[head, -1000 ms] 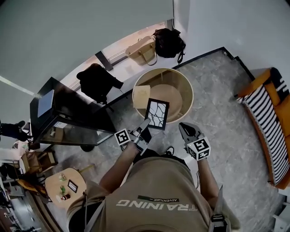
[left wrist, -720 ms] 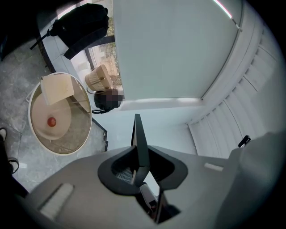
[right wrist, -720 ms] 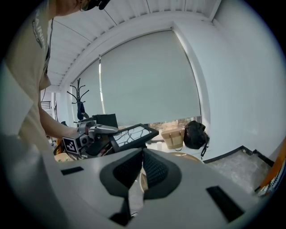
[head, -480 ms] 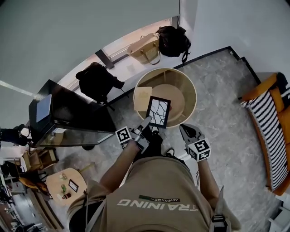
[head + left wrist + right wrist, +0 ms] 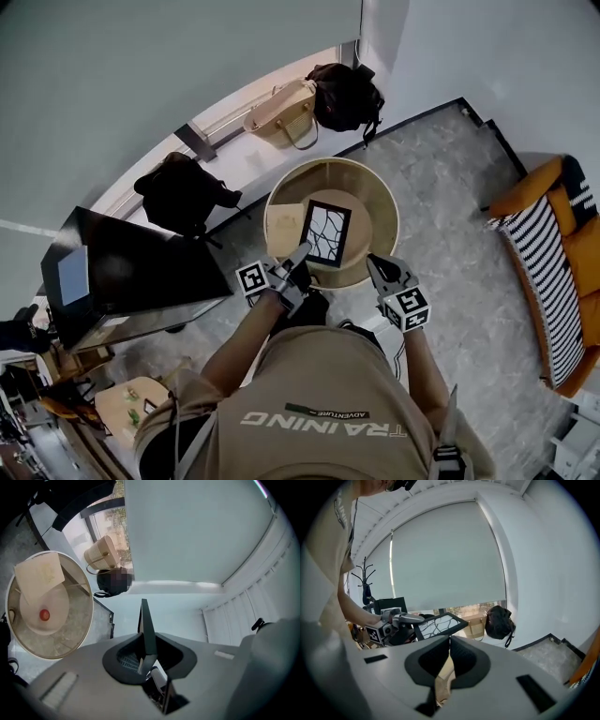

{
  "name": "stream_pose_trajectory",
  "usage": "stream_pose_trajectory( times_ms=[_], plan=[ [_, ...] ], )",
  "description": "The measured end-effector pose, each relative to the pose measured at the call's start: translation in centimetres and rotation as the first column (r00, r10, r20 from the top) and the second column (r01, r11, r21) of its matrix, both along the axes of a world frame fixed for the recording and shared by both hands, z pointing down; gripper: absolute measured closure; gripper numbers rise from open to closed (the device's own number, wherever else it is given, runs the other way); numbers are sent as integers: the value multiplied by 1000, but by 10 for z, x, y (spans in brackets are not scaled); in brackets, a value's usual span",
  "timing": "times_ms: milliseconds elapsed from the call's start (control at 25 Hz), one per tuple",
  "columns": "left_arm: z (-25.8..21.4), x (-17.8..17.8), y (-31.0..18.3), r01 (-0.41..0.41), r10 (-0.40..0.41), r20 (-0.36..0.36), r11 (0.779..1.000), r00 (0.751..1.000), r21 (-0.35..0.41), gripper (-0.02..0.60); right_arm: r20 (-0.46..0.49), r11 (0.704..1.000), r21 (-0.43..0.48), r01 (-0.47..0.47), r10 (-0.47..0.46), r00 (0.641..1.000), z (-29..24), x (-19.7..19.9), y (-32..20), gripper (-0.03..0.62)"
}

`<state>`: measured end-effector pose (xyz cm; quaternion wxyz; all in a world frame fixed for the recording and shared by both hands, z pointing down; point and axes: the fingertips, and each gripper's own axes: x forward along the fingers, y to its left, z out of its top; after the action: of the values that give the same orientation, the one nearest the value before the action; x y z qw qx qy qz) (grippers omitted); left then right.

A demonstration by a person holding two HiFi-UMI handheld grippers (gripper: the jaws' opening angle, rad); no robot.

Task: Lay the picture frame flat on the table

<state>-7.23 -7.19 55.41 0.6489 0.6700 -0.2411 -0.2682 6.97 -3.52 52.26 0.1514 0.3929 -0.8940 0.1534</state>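
The left gripper (image 5: 300,255), held out level on an extended arm, clamps the picture frame (image 5: 325,232) by its edge. The right gripper (image 5: 377,265) hovers alongside, jaws together and empty.

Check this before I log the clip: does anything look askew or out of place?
Nothing looks spilled or damaged. The picture frame hangs above the round table, clamped at one edge by the left gripper.

Grey speckled floor (image 5: 450,206), pale drawn blind (image 5: 445,555), striped orange sofa (image 5: 560,281), black bag (image 5: 345,94) below the window (image 5: 454,607).
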Motion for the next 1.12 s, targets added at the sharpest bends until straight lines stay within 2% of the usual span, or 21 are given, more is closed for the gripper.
stream_pose_trajectory(
  times_ms=[280, 520, 880, 1120],
  plan=[
    [18, -8, -57, -38, 38, -18, 998, 999, -44, 512, -37, 998, -58, -35, 33, 999, 23, -16, -55, 588],
    [39, -7, -95, -81, 81, -4, 994, 997, -75, 512, -7, 993, -85, -79, 78, 997, 40, -17, -91, 588],
    [105, 12, -148, -18, 21, 30, 994, 999, -111, 512, -26, 991, -137, 11, -15, 1000, 107, 8, -144, 588],
    [163, 12, -189, 40, -38, 15, 992, 999, -123, 512, 5, 992, -127, 12, -11, 1000, 167, 9, -197, 588]
  ],
)
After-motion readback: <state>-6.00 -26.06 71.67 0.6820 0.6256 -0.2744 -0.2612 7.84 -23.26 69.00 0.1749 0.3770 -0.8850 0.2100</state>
